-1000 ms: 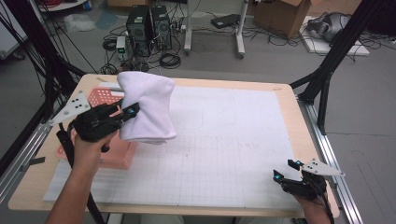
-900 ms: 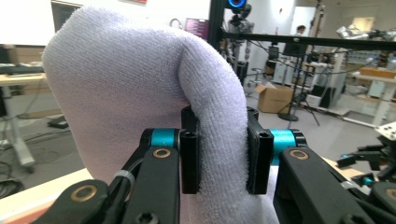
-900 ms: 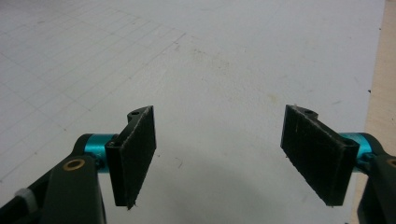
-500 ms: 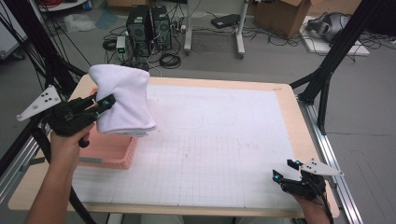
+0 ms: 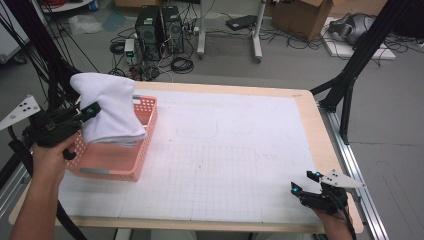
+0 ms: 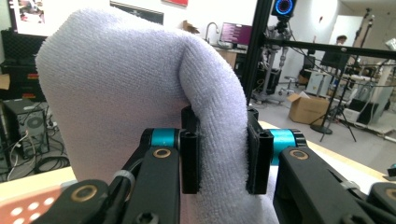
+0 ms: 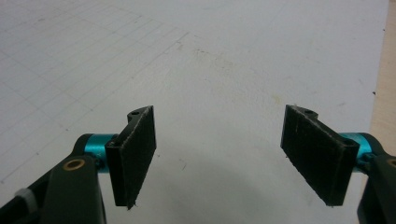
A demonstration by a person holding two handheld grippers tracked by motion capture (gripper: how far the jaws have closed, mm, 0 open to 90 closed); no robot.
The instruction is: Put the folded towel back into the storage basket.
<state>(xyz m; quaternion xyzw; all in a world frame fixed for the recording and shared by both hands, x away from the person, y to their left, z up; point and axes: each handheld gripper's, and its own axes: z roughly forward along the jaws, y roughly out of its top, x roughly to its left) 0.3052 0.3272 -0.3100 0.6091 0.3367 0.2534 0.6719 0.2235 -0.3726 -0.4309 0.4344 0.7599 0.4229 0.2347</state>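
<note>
A folded white towel (image 5: 110, 107) hangs over the pink plastic basket (image 5: 135, 160) at the table's left edge, held up by my left gripper (image 5: 89, 111). In the left gripper view the two black pads (image 6: 189, 161) press into a thick fold of the towel (image 6: 130, 88), so that gripper is shut on it. My right gripper (image 5: 304, 183) rests low at the front right corner of the table. Its jaws stand wide apart in the right gripper view, with nothing between the pads (image 7: 135, 156) but the white mat (image 7: 224, 70).
A white gridded mat (image 5: 225, 150) covers most of the wooden table (image 5: 310, 115). Black frame struts (image 5: 350, 80) rise at the right and left sides. Computers and cables (image 5: 157, 30) lie on the floor beyond the far edge.
My left hand has carried the towel leftward, from in front of the basket to above it and partly past the table's left edge. The right gripper has stayed put.
</note>
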